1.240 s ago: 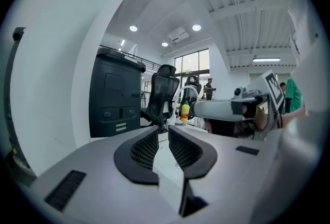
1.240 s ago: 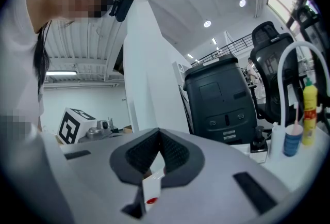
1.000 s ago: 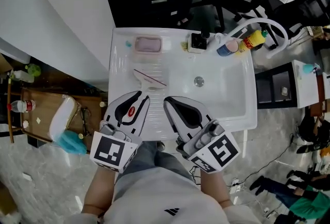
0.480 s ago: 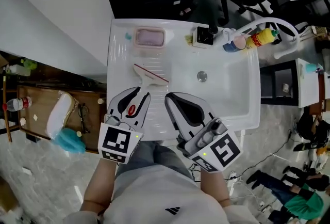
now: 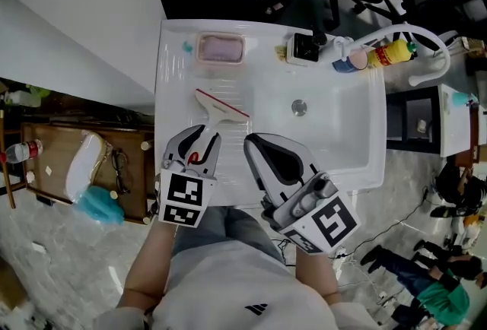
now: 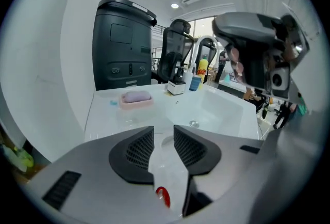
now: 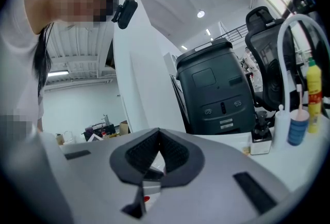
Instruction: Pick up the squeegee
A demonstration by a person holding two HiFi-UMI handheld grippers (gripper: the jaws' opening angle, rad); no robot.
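Note:
The squeegee point(image 5: 219, 109), white-handled with a red blade edge, lies flat on the ribbed drainboard of the white sink unit point(image 5: 171, 93). My left gripper point(image 5: 204, 134) sits just short of the near end of its handle and tilts down towards it. Its jaws are opening, with a clear gap and nothing gripped. In the left gripper view point(image 6: 164, 130) the jaws hide most of the drainboard, so I cannot make out the squeegee there. My right gripper point(image 5: 249, 141) hangs over the sink's front edge, shut and empty point(image 7: 158, 130).
A pink soap dish point(image 5: 221, 49) stands at the back of the drainboard. The basin with its drain point(image 5: 299, 106) is to the right. Behind it are a small black box point(image 5: 304, 49), a blue cup point(image 5: 346, 62), a yellow bottle point(image 5: 388, 55) and a white hose point(image 5: 403, 36). A wooden side table point(image 5: 84, 161) stands at left.
The left gripper has dropped and tipped down towards the squeegee's handle, and its jaws have spread apart. The right gripper has barely moved.

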